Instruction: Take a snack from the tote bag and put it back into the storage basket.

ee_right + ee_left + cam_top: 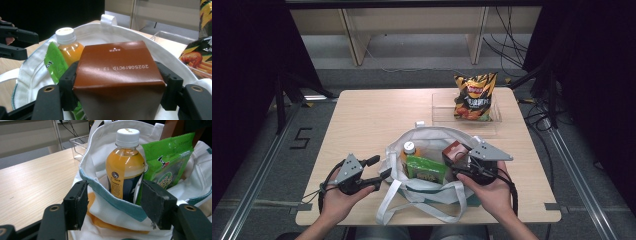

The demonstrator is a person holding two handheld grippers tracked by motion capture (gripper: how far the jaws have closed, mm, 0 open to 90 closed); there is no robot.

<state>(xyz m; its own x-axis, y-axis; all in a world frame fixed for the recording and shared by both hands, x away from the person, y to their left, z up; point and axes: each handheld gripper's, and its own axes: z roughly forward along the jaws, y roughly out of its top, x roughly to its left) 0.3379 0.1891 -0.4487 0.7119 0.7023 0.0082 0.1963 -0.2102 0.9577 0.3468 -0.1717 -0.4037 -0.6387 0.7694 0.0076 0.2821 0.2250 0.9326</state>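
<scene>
Item: brown carton [117, 75], clamped between the right gripper [466, 167] jaws at 3 o'clock inside the tote bag [432, 137]. Left gripper [376, 172], jaws apart, astride the bag rim at 9 o'clock. Risk: carton could be crushed or snagged against the green packet [426, 169].

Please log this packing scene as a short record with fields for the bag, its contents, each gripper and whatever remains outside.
bag: white tote bag, open on the table
contents: orange drink bottle, green snack packet
right gripper: fingers clamp a brown carton over the bag
left gripper: open, straddling the bag's rim
outside: chip bag in a clear tray
</scene>
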